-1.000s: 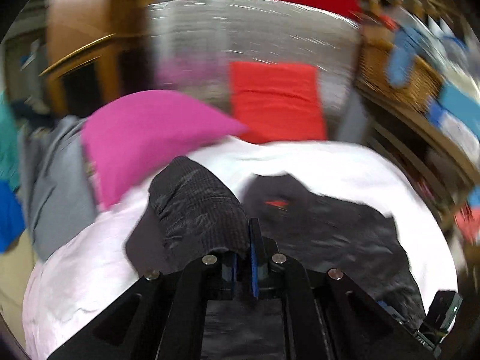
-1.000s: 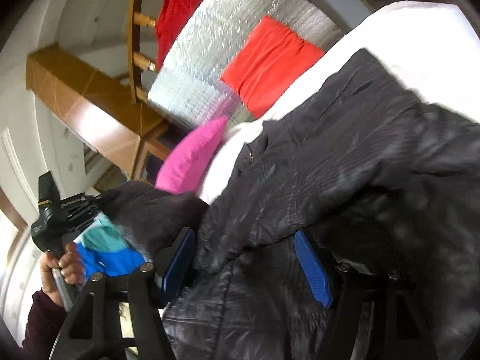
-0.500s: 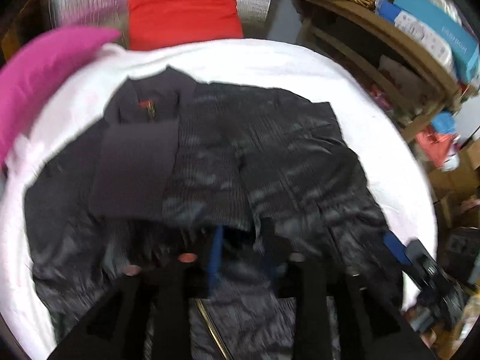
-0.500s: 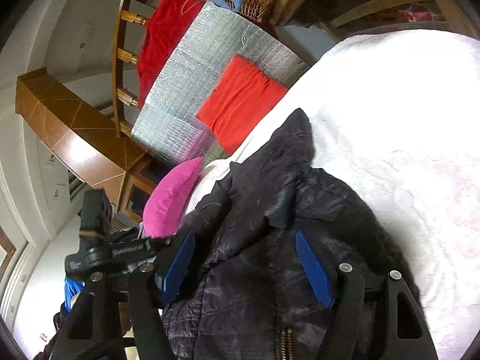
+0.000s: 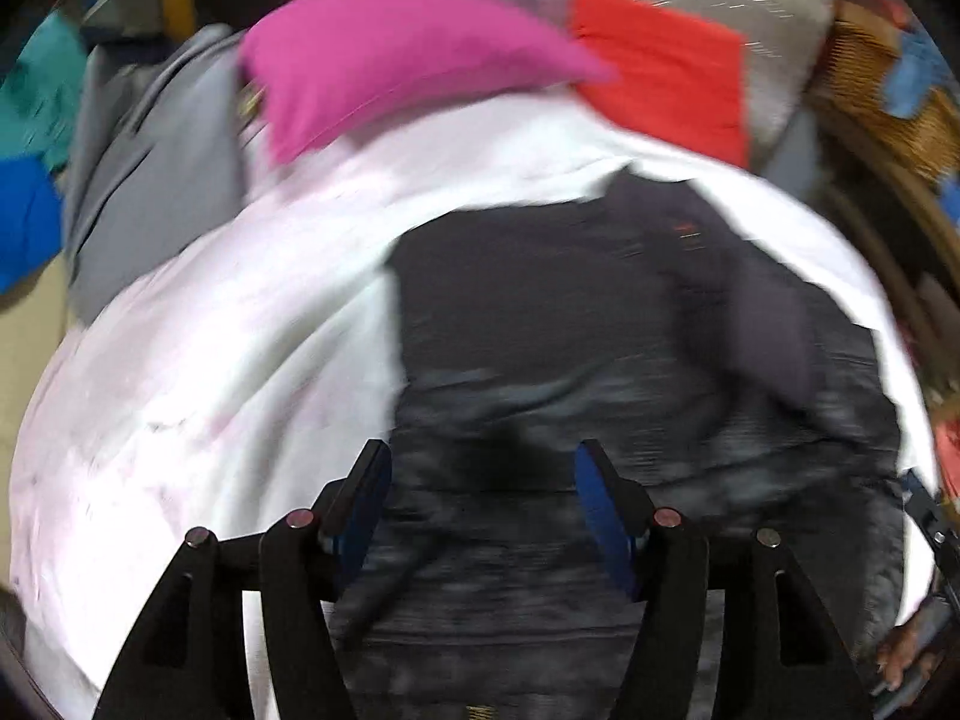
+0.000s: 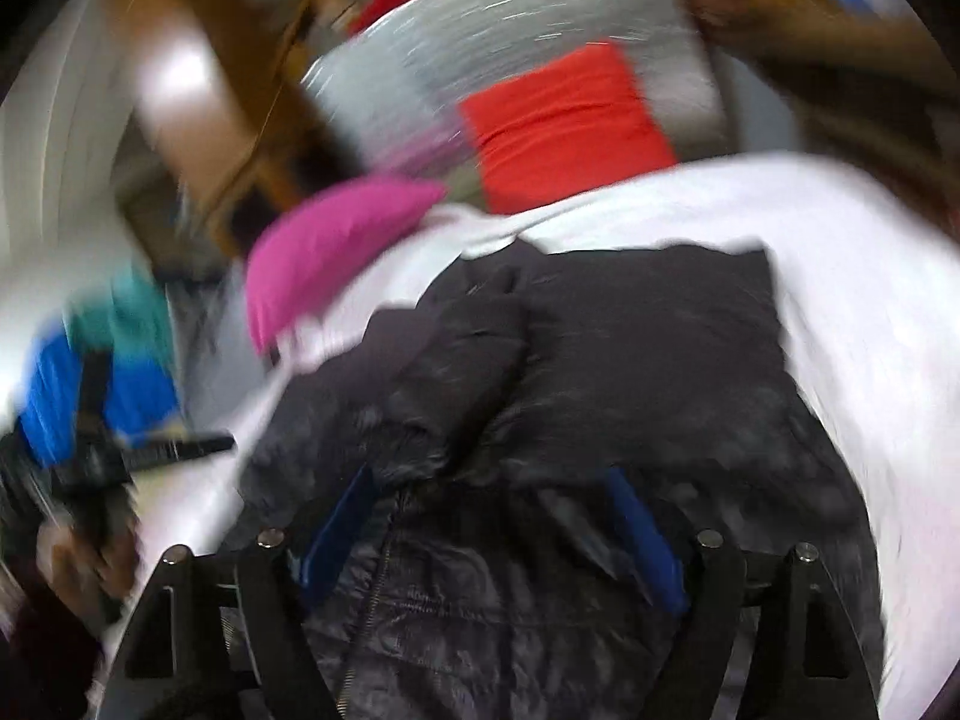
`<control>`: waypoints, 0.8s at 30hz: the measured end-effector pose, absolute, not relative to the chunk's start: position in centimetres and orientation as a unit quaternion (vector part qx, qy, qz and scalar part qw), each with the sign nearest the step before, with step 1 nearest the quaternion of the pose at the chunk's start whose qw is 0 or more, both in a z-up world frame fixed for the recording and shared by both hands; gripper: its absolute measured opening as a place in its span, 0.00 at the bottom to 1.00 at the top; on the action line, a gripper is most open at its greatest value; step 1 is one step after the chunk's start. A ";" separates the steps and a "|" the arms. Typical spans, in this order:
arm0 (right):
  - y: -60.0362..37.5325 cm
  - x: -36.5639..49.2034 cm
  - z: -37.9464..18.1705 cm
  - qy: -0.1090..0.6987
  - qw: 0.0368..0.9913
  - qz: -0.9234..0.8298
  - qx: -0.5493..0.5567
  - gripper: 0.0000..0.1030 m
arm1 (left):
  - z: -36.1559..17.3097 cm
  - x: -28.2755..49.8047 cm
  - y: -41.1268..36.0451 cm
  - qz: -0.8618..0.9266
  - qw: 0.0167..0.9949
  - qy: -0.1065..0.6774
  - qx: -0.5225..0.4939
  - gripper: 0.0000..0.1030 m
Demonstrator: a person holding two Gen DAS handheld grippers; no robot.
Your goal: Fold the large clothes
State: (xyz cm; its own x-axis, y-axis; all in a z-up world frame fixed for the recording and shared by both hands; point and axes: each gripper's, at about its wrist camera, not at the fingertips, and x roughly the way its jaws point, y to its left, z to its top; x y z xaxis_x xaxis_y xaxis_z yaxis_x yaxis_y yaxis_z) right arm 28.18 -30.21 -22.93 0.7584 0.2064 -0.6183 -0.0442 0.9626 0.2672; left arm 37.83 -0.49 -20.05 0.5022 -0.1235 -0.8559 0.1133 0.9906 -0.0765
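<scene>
Across the middle of the bed [image 5: 228, 324], on its white sheet, the dark jacket [image 5: 540, 312] is lying spread out, collar end toward the head of the bed, one sleeve lying folded across its front. Both views are smearing with motion blur. Over the jacket's near hem the left gripper [image 5: 480, 468] is hovering, its jaws opening, blue pads well apart, and dark fabric is showing between them with neither pad pressing on it. On the other side the right gripper [image 6: 486, 492] is doing the same over the zipper: jaws opening, pads wide, jacket beneath them but nothing clamped. At the head edge of the bed a pink pillow [image 5: 390, 54] is resting toward the left corner, and an orange-red cushion [image 5: 666, 90] is leaning against a silvery panel [image 6: 528, 42] just beside it. Beyond the left edge, grey clothing [image 5: 156, 180] is piling up, with blue and teal fabric [image 6: 108, 360] further out. A wicker basket [image 5: 882, 102] is sitting off the right side.
</scene>
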 end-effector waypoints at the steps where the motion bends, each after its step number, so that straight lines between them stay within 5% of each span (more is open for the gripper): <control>1: -28.9 29.1 -22.8 0.346 0.932 0.062 0.090 0.81 | -20.6 38.1 -0.2 -0.060 0.865 0.498 -0.003 0.62; 9: -20.2 37.0 -25.2 0.406 0.896 -0.019 -0.176 0.83 | -23.8 39.7 -0.6 -0.063 0.845 0.531 0.013 0.62; 12: -20.6 38.3 -25.6 0.392 0.897 -0.051 -0.197 0.82 | -24.1 39.6 -1.0 -0.065 0.846 0.529 0.020 0.62; 14: -23.0 38.4 -24.7 0.381 0.911 -0.076 -0.136 0.82 | -24.1 39.7 -1.1 -0.069 0.846 0.528 0.020 0.62; 18: -33.2 35.5 -23.5 0.338 0.922 -0.103 0.156 0.82 | -24.3 39.8 -0.5 -0.079 0.848 0.525 0.018 0.62; 24: -43.7 31.3 -28.1 0.307 0.856 -0.036 0.416 0.83 | -23.6 39.4 0.4 -0.092 0.855 0.510 0.000 0.62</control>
